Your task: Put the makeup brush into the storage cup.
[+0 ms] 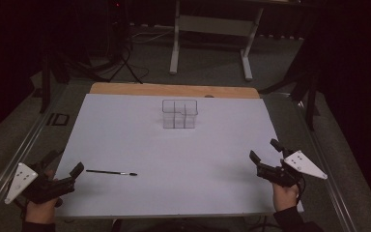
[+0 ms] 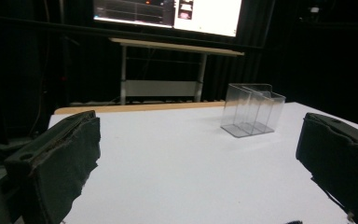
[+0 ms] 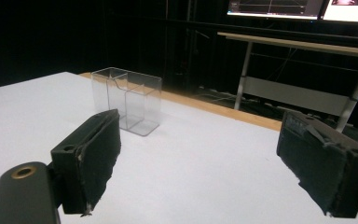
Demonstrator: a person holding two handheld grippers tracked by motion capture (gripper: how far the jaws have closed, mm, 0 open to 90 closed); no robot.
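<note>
High view is showing a thin black pen (image 1: 111, 172) lying flat on the white table sheet (image 1: 174, 145), just beside the left gripper (image 1: 67, 166), whose jaws are standing spread with nothing between them. The right gripper (image 1: 265, 151) is hovering at the sheet's right edge, jaws likewise spread and empty. A clear plastic compartment box (image 1: 179, 114) is standing upright farther back, seemingly empty, well apart from both.

No legible text, label, brand or number anywhere. Bright monitor (image 2: 168, 14) above the far desk too blurred to read. Nothing printed on the clear plastic organizer (image 1: 179, 114) or the white table sheet (image 1: 174, 159).
</note>
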